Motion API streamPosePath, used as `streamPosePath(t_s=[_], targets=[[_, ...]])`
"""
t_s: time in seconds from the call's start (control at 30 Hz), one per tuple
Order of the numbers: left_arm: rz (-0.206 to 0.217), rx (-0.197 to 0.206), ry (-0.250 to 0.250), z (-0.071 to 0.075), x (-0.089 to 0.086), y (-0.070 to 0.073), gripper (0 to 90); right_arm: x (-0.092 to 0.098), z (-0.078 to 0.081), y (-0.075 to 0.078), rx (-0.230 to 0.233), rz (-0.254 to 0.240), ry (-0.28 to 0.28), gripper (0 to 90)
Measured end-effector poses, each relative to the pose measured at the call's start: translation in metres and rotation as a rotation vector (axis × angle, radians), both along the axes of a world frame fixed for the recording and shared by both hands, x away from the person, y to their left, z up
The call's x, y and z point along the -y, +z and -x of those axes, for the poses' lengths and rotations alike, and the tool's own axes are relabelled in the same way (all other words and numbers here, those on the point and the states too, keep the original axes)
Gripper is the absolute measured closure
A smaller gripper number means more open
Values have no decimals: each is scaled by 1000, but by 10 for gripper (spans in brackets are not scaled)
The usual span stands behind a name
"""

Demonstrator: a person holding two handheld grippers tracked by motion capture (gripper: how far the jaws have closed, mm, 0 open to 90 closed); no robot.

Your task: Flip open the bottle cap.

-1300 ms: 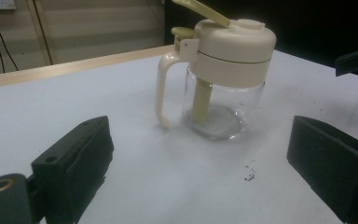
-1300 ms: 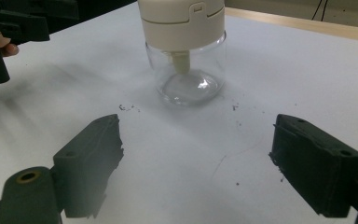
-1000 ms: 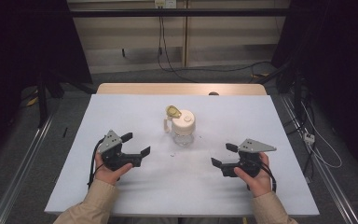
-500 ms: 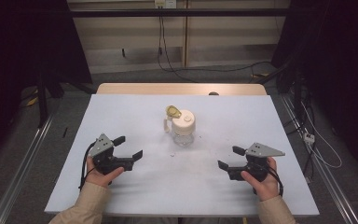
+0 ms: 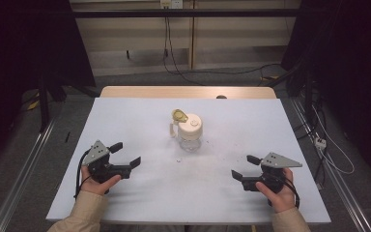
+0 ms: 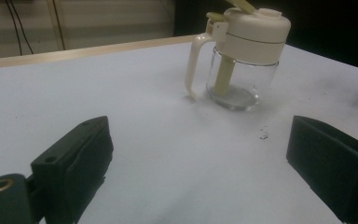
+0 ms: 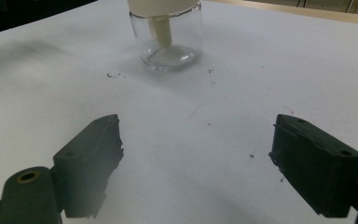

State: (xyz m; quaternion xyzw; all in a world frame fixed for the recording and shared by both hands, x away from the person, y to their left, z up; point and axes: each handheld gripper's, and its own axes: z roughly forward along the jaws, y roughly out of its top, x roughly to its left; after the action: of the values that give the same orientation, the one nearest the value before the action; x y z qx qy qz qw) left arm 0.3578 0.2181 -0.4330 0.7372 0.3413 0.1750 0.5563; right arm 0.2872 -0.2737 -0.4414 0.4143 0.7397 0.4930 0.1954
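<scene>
The left gripper [image 5: 126, 154] and right gripper [image 5: 242, 166] are hovering released over the counter [image 5: 125, 121]. The unlabelled glass jar [image 5: 190, 131] is standing between them, toward twelve o'clock.

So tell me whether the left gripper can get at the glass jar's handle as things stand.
Probably yes. The left gripper is open, and bare table lies between it and the glass jar, whose handle faces that side, unobstructed.
</scene>
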Motion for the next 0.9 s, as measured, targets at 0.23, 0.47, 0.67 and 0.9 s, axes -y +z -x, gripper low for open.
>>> streamPosePath(t_s=[0.23, 0.47, 0.67, 0.9], targets=[[9, -2, 7, 3, -9, 2, 63, 8, 6, -2, 1, 2, -32, 152], [10, -21, 7, 5, -16, 0, 61, 10, 8, -2, 1, 8, -32, 152], [1, -24, 1, 8, -20, -1, 62, 10, 9, -3, -1, 13, -33, 152], [-2, -30, -1, 9, -22, -3, 62, 10, 9, -3, 6, 16, -27, 152]])
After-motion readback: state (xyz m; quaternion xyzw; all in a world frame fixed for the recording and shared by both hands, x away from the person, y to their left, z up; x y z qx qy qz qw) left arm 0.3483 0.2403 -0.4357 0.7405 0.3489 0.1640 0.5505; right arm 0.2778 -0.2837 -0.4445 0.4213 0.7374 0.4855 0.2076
